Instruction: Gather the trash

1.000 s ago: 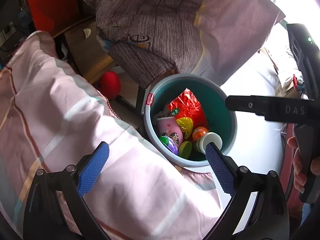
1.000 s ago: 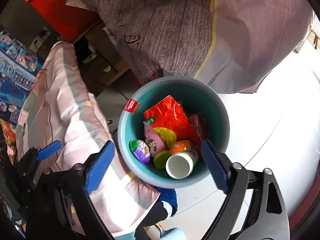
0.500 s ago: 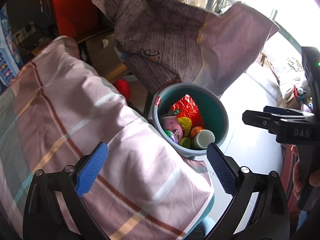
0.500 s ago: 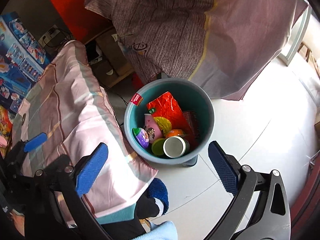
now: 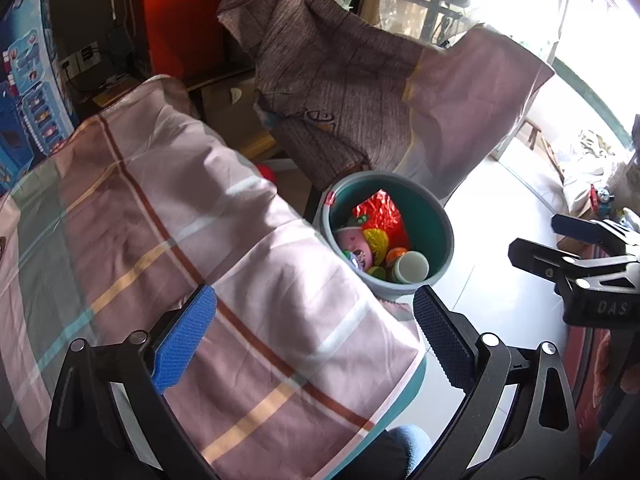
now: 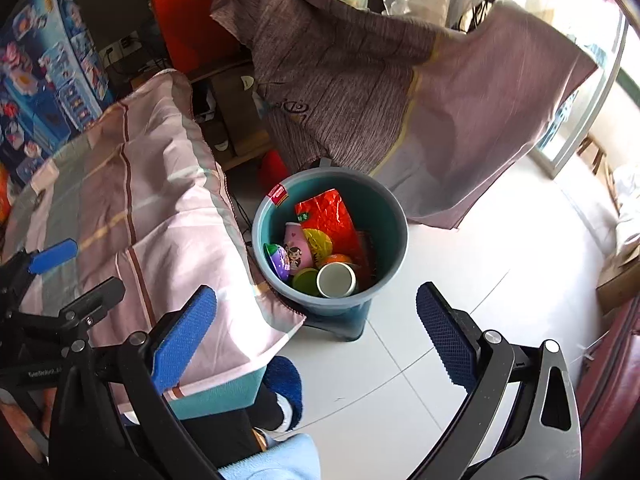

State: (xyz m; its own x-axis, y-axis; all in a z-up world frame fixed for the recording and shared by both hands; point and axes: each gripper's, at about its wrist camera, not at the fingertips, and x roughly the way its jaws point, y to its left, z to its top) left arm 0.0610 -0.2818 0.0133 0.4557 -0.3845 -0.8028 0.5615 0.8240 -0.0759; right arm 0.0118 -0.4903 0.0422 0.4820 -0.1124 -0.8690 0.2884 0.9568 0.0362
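Note:
A teal trash bin stands on the white floor beside the table; it also shows in the left wrist view. It holds a red foil wrapper, a pink cup, a white cup, a purple egg toy and a green lid. My left gripper is open and empty above the checked tablecloth. My right gripper is open and empty, high above the floor in front of the bin. Each gripper shows at the edge of the other's view.
A brown-and-lilac cloth hangs over furniture behind the bin. A red cabinet and blue boxes stand at the back left. The person's blue slipper is on the white floor near the table corner.
Both grippers have pulled up and back from the bin, which now looks smaller and farther. Both stay open and empty. The bin's contents have not moved.

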